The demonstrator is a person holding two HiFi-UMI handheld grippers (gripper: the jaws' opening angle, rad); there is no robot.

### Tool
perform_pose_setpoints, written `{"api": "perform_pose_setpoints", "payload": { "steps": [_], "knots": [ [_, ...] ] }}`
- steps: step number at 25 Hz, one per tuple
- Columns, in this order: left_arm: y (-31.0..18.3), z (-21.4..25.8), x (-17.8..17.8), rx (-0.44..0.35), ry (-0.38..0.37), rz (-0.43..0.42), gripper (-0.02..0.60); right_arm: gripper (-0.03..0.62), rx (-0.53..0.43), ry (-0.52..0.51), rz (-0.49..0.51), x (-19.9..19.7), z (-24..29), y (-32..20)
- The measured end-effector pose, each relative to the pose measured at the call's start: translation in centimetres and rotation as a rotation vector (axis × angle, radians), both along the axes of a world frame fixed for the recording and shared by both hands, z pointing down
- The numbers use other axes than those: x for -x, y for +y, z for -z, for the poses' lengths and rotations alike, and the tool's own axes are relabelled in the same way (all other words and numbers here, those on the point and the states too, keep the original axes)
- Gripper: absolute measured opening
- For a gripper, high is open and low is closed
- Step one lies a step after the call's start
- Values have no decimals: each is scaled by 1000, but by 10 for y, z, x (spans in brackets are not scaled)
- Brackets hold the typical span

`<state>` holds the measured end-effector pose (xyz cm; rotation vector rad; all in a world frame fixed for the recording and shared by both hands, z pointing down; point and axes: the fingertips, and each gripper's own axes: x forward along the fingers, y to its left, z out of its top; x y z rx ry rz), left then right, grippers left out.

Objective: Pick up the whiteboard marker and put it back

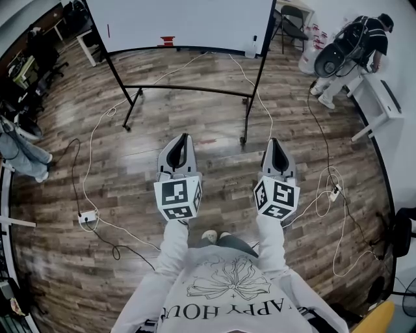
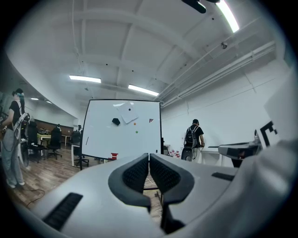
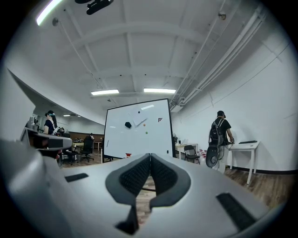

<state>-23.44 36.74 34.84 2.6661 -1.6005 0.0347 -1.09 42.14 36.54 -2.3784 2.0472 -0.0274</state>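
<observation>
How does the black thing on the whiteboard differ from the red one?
The black object sticks high on the whiteboard; the red object rests on its bottom ledge. The black object looks angular, the red object squat. Both are small, just left of mid-board.

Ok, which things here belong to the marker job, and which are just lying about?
Job: whiteboard; red item on its ledge, too small to identify; left gripper and right gripper, both shut, empty.
Lying about: floor cables; power strip; white desk; folding chair.
</observation>
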Motion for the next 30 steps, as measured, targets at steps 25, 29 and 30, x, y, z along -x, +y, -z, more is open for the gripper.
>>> {"api": "perform_pose_setpoints", "payload": {
  "steps": [25, 29, 30],
  "knots": [
    [-158, -29, -62, 35, -13, 14, 11, 3, 19, -28, 29, -59, -26, -164],
    [-207, -19, -91, 26, -9, 32, 11, 3, 9, -35, 49, -91, -16, -220],
    [-218, -16, -98, 20, -8, 36, 11, 3, 2, -35, 53, -98, -12, -233]
  ]
}}
